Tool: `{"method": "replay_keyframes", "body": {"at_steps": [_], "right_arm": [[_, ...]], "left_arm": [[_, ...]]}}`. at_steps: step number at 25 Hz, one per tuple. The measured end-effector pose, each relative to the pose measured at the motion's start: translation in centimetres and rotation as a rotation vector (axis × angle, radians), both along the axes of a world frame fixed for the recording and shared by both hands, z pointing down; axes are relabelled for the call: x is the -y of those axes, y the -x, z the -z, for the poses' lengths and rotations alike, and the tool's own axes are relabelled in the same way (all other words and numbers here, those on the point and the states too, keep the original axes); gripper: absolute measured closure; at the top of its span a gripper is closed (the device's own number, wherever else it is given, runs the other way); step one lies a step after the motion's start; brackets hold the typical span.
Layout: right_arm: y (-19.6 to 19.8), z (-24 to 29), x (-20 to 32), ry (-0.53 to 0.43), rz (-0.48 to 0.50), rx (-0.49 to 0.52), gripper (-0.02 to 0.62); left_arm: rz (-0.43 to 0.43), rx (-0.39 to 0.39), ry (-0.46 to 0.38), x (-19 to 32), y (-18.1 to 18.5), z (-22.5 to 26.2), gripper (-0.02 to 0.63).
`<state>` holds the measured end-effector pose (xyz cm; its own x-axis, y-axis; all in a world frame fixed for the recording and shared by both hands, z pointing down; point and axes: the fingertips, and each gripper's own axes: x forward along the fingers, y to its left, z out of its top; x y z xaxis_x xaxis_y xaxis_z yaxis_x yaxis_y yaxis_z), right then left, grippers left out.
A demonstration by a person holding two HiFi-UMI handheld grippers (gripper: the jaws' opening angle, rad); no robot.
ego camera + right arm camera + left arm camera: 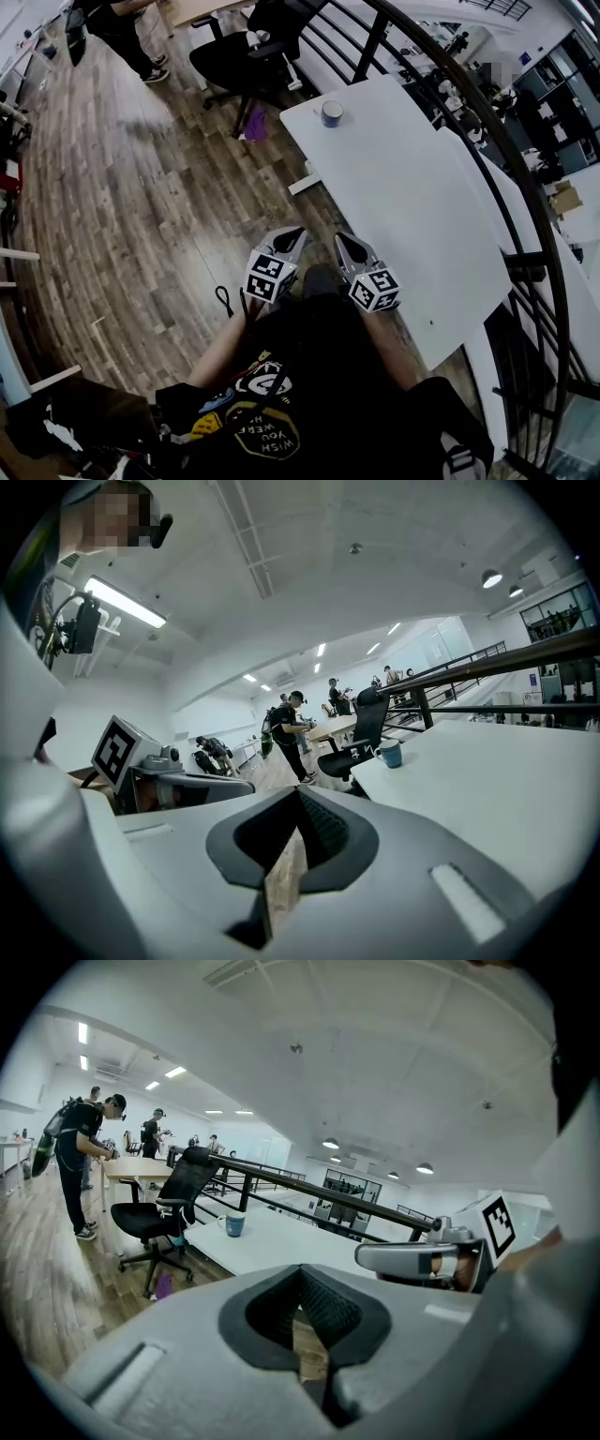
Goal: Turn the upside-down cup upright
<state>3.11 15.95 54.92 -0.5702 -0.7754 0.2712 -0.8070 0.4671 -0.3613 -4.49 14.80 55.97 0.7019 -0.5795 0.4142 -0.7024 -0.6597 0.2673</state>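
The small blue cup [332, 113] is sitting at the white worktop's [412, 206] far end, well ahead of both grippers. The left gripper [289, 236] and the right gripper [349, 246], the one on the worktop's side, are keeping their jaws closed on nothing.

Bright, even office light from ceiling strip lights [125, 602] at 10 o'clock in the right gripper view and ceiling lamps [175, 1072] at 10 in the left. Heavy fisheye, black vignette corners; railing [377, 45] bows from 12 to 4 o'clock in the head view. White table [403, 197] near glare. Shirt [309, 403] at 6 murky. Blue cup [332, 113] at 12 tiny, soft.
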Motion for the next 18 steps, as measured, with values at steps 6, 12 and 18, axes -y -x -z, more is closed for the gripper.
{"method": "replay_keyframes", "body": {"at_steps": [6,12,18], "right_arm": [[0.0,-1.9,4.3,0.025,-0.006,-0.029,0.595],[-0.9,-5.8,12.9,0.024,-0.003,-0.102,0.595],[-3.5,-8.6,22.2,0.028,-0.014,-0.149,0.594]], "left_arm": [[0.018,-0.014,0.016,4.2,0.2,-1.1,0.601],[-0.007,0.044,-0.01,12.6,-0.7,-4.8,0.601],[-0.002,0.063,0.015,22.6,-2.8,-6.7,0.601]]}}
